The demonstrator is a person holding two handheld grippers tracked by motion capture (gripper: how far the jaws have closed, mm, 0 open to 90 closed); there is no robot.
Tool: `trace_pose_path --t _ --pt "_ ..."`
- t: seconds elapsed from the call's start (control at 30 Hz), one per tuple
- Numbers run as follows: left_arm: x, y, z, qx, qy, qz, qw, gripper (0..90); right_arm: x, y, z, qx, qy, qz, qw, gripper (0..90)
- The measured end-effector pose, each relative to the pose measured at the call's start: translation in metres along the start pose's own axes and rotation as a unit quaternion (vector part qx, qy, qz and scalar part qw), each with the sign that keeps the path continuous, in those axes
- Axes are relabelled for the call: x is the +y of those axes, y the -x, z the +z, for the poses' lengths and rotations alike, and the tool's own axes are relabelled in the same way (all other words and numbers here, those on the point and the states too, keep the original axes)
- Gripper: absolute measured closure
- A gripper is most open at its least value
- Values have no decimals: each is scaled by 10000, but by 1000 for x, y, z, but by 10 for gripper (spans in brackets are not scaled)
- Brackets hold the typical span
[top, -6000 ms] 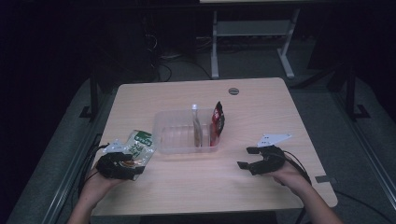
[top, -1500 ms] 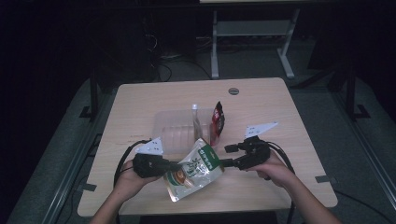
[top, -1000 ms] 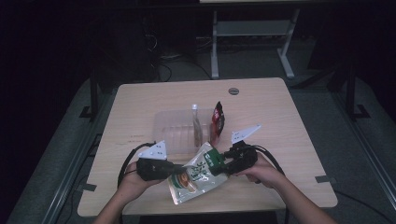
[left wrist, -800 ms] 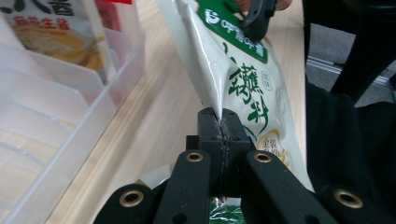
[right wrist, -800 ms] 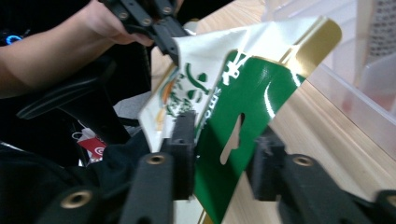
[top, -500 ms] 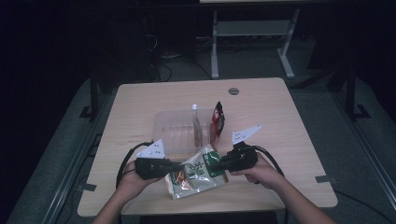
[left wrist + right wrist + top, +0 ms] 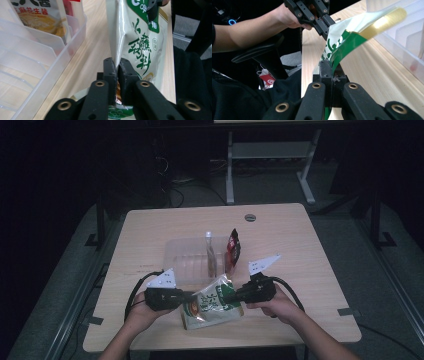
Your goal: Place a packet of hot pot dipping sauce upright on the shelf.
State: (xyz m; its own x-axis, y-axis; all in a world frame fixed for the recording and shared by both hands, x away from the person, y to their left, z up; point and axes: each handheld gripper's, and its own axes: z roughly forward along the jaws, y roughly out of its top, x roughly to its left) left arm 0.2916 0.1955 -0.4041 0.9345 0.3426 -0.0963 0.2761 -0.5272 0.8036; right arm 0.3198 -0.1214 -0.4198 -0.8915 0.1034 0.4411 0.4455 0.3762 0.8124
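Note:
A green-and-white snack bag (image 7: 212, 302) hangs just above the table's front middle, stretched between both grippers. My left gripper (image 7: 189, 296) pinches the bag's left edge; its jaws have just been opening slightly, and in the left gripper view (image 7: 117, 66) the bag (image 7: 140, 45) still sits between the pads. My right gripper (image 7: 226, 296) has just been closing and is shut on the bag's green corner (image 7: 342, 41), as the right gripper view (image 7: 331, 68) shows. The left gripper (image 7: 324, 25) is also seen farther off in that view.
A clear divided plastic tray (image 7: 175, 255) stands just behind the bag, with a red packet (image 7: 232, 247) and a slim pale packet (image 7: 211, 255) upright in its right slots. The wooden table (image 7: 300, 250) has a round grommet (image 7: 250, 217) at the back.
The left gripper carried the bag from the table's left to the front middle. The right gripper came in from the right and closed on the bag's other edge. Both hands now hold nearly still.

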Motion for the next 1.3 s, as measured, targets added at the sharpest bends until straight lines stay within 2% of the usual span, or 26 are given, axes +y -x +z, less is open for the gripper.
trace_pose_path --t 0.13,0.17,0.3,0.47,0.63,0.9,1.0,1.07,1.13,1.3 --pt "-1 -3 -2 136 26 -153 9998 690 1 -1 -2 4 58 -55 10000 900" --pt "-1 -4 -3 170 37 -232 9996 626 1 -2 -4 -4 148 -38 9999 900" --pt "-6 -5 -13 249 72 -346 9991 492 3 -3 -9 14 316 -34 9995 900" --pt "-14 -5 -24 348 76 -554 9978 398 9 -7 -16 46 503 -95 9987 900" --pt "-24 -7 -29 387 -53 -751 9964 280 19 -17 -16 38 547 -315 9980 900" --pt "-37 -8 -35 465 -195 -1009 9936 168 41 -26 -8 77 630 -617 9961 900" --pt "-44 -6 -39 497 -188 -1117 9923 158 49 -28 -3 81 632 -671 9957 900" --pt "-47 -6 -42 534 -179 -1116 9922 158 59 -29 4 62 624 -815 9947 900" --pt "-50 -7 -45 565 -146 -1133 9919 158 63 -30 6 102 612 -827 9946 900" --pt "-54 -10 -44 548 -117 -1245 9906 158 80 -31 15 100 556 -983 9935 900"
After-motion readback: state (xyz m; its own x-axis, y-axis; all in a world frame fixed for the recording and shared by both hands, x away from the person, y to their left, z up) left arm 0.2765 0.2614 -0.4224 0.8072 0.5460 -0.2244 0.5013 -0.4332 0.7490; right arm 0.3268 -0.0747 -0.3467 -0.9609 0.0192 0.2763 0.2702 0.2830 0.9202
